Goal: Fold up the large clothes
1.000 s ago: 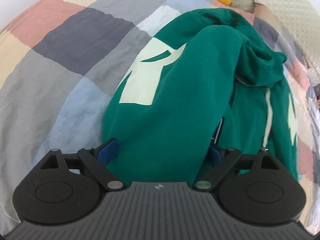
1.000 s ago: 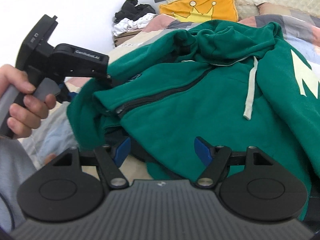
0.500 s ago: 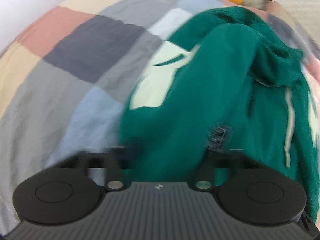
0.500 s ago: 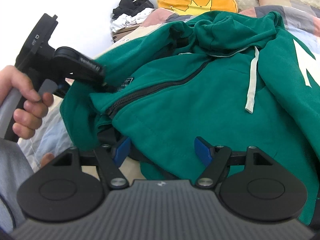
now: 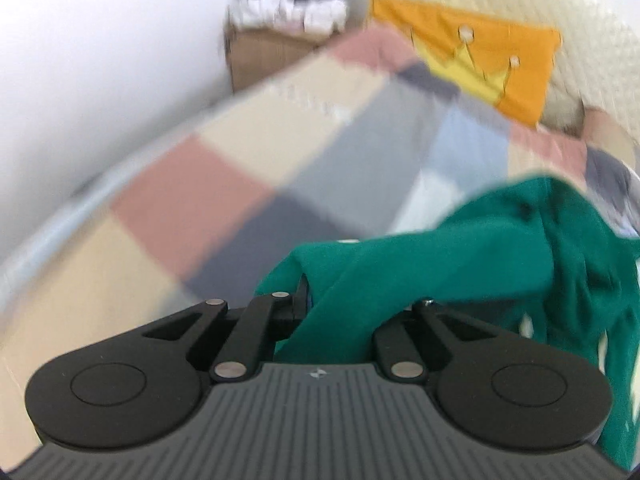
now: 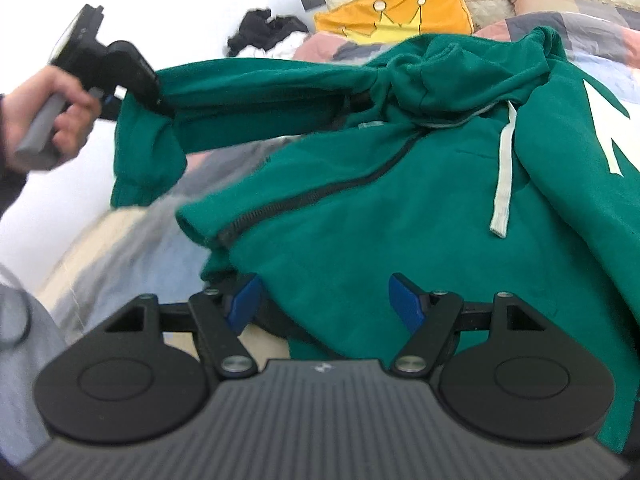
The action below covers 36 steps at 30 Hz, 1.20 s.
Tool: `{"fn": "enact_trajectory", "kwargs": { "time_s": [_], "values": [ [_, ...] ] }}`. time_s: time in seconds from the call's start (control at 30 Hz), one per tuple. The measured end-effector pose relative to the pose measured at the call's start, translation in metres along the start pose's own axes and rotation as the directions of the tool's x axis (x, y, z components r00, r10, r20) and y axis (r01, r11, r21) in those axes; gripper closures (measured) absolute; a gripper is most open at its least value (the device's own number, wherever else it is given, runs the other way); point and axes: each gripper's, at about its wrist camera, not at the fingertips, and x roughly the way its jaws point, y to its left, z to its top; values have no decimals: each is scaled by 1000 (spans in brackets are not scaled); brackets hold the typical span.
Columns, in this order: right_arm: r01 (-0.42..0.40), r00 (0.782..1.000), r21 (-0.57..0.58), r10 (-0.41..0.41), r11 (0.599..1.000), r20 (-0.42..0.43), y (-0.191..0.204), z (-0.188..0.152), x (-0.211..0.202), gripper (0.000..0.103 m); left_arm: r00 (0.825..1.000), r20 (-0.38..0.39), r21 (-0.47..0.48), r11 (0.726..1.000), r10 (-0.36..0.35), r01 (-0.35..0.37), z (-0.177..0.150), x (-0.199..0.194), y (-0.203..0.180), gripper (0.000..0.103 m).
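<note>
A green zip hoodie [image 6: 400, 220] with a white drawstring [image 6: 504, 168] lies crumpled on a patchwork bedspread [image 5: 240, 184]. My left gripper [image 5: 316, 312] is shut on the hoodie's sleeve [image 6: 260, 92]. In the right wrist view, a hand [image 6: 52, 108] holds the left gripper [image 6: 158, 100] up at the left, with the sleeve stretched level above the bed. My right gripper [image 6: 324, 304] stands open low over the hoodie's bottom edge. Green cloth lies between its blue pads [image 6: 244, 304], and they do not press on it.
An orange crown cushion [image 6: 392, 12] leans on the quilted headboard at the far end. Dark and white clothes [image 5: 296, 4] are piled on a brown box [image 5: 264, 56] by the white wall. Bare bedspread stretches left of the hoodie.
The left gripper closed on the sleeve and pulled it up and out to the left, clear of the hoodie's body. The right gripper stayed put, still open.
</note>
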Motion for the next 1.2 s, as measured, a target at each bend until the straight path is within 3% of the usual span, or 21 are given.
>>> {"fn": "enact_trajectory", "kwargs": {
  "time_s": [0.13, 0.27, 0.5, 0.6, 0.77, 0.87, 1.0, 1.07, 1.13, 1.2],
  "values": [
    [-28, 998, 30, 26, 999, 52, -5, 6, -7, 30, 991, 118, -8, 998, 60, -60, 68, 2, 1, 96],
    [-47, 996, 74, 42, 996, 75, -12, 11, -9, 30, 971, 201, -40, 992, 128, -123, 140, 18, 4, 96],
    [-44, 996, 97, 36, 994, 79, -21, 20, 9, 30, 939, 253, -29, 972, 233, -233, 213, 95, -11, 96],
    [-32, 996, 103, 23, 994, 84, -29, 27, 21, 30, 942, 203, -24, 963, 268, -268, 219, 155, -10, 96],
    [-11, 999, 139, 5, 990, 43, -52, 33, 42, 30, 954, 65, -60, 955, 294, -290, 200, 233, 12, 95],
    [-11, 1000, 205, 7, 979, 20, -68, 33, 50, 30, 962, -13, -88, 958, 274, -274, 186, 257, 27, 95],
    [-2, 1000, 245, -1, 970, 12, -81, 27, 55, 32, 968, -23, -152, 956, 250, -250, 176, 257, 41, 91],
    [19, 999, 233, -27, 972, 29, -84, 28, 51, 31, 970, -27, -156, 957, 243, -245, 178, 248, 42, 82],
    [24, 998, 225, -35, 974, 44, -86, 31, 47, 31, 968, -47, -171, 953, 246, -251, 180, 234, 42, 39],
    [35, 997, 217, -48, 976, 55, -85, 31, 43, 30, 975, -41, -186, 957, 218, -222, 176, 210, 44, 34]
  ]
}}
